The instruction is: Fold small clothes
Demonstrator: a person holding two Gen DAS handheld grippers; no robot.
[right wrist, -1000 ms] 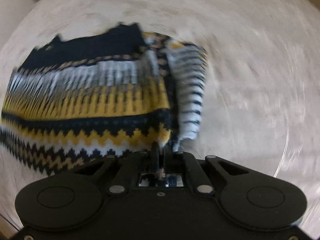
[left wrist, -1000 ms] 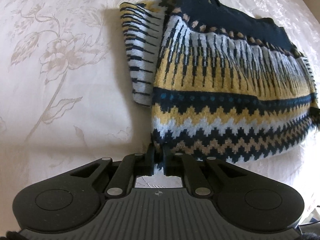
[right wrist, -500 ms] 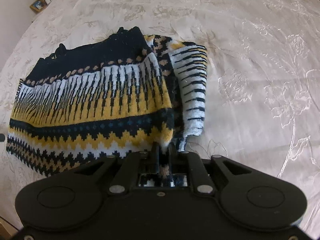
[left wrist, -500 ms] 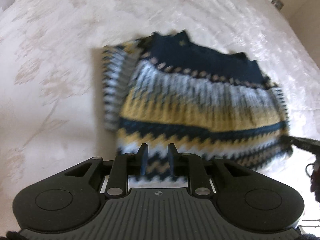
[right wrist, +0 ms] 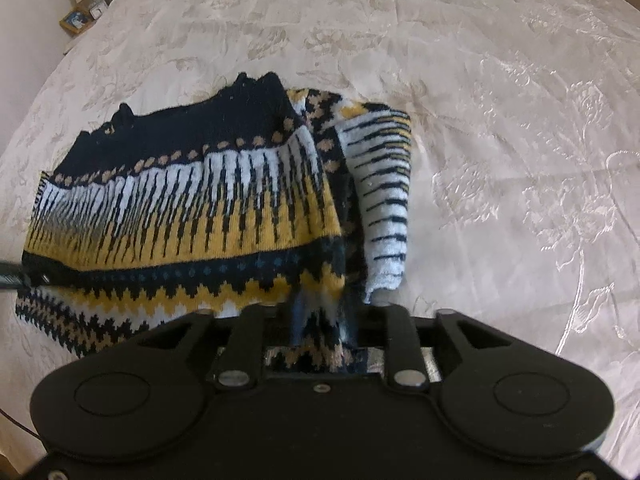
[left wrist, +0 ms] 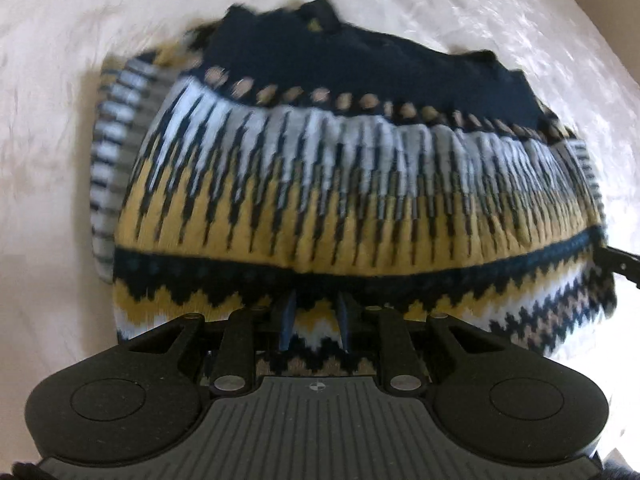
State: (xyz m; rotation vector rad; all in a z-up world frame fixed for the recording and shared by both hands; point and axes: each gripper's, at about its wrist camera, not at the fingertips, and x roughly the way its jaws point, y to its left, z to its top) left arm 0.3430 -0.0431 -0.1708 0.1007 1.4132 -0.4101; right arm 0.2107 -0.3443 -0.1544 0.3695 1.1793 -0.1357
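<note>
A knitted sweater (left wrist: 320, 200) with navy, white and yellow bands lies folded on the bed, its striped sleeve (right wrist: 384, 208) tucked along one side. My left gripper (left wrist: 315, 312) hangs over the middle of the lower hem. Its fingers stand a little apart and press on nothing. My right gripper (right wrist: 323, 314) is at the hem's right corner of the sweater (right wrist: 200, 208). Its jaws are opening, and the knit lies loose between them. The right gripper's tip (left wrist: 616, 260) shows at the sweater's right edge in the left wrist view.
A cream bedspread (right wrist: 500, 120) with a woven flower pattern stretches around the sweater on all sides. Small framed items (right wrist: 86, 14) stand on a surface beyond the bed's far left edge. A dark tip of the left gripper (right wrist: 10, 276) shows at the sweater's left side.
My left gripper has let go of the sweater's left hem corner, parted its jaws and slid right to the hem's middle. The right gripper stayed put while its jaws spread.
</note>
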